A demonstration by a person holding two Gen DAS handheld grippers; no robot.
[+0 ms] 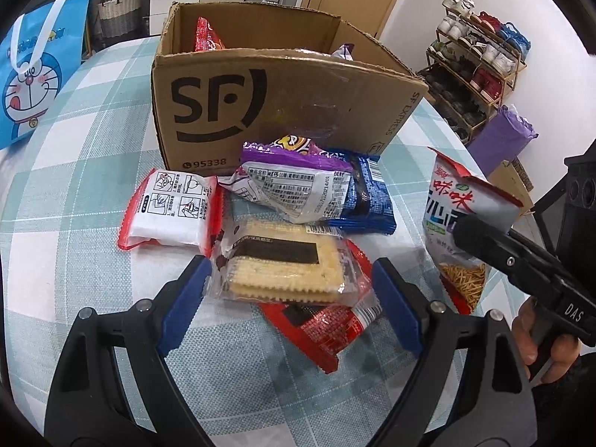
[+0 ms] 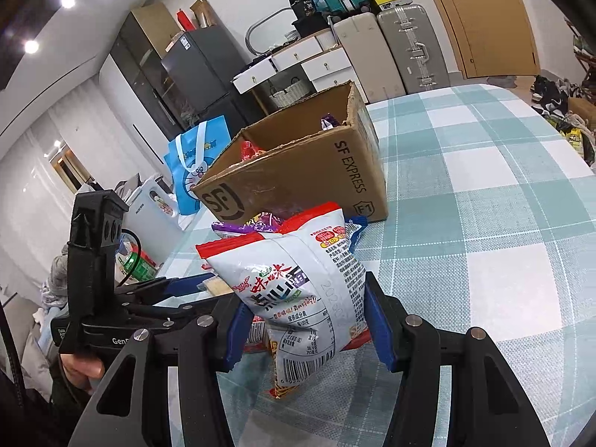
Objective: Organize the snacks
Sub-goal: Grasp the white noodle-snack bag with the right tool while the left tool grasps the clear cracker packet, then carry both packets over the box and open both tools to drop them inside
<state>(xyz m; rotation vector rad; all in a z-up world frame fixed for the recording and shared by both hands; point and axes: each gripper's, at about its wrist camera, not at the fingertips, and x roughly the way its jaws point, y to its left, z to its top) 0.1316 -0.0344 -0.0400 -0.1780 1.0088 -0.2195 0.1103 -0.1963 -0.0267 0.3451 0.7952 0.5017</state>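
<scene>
A: State the left gripper (image 1: 290, 290).

B: Jaws spread wide, holding nothing. They flank a clear cracker packet (image 1: 287, 260) without touching it. The packet lies on a red packet (image 1: 327, 331) at the near edge of the pile on the bench (image 1: 93, 141).

A: Right gripper (image 2: 303, 320)?

B: Jaws closed on a white-and-red noodle-snack bag (image 2: 298, 279), pads pressing both sides. The bag is upright, to the right of the pile.

A: Remaining snacks?

B: A white packet with red edges (image 1: 171, 208) lies at the left. A purple bag (image 1: 294, 182) rests partly on a blue packet (image 1: 368, 197), both just in front of the cardboard box (image 1: 283, 100).

A: Box condition?

B: Open on top, standing on the far side of the pile. A red bag (image 1: 206, 35) and a purple bag tip (image 1: 344, 52) show inside.
</scene>
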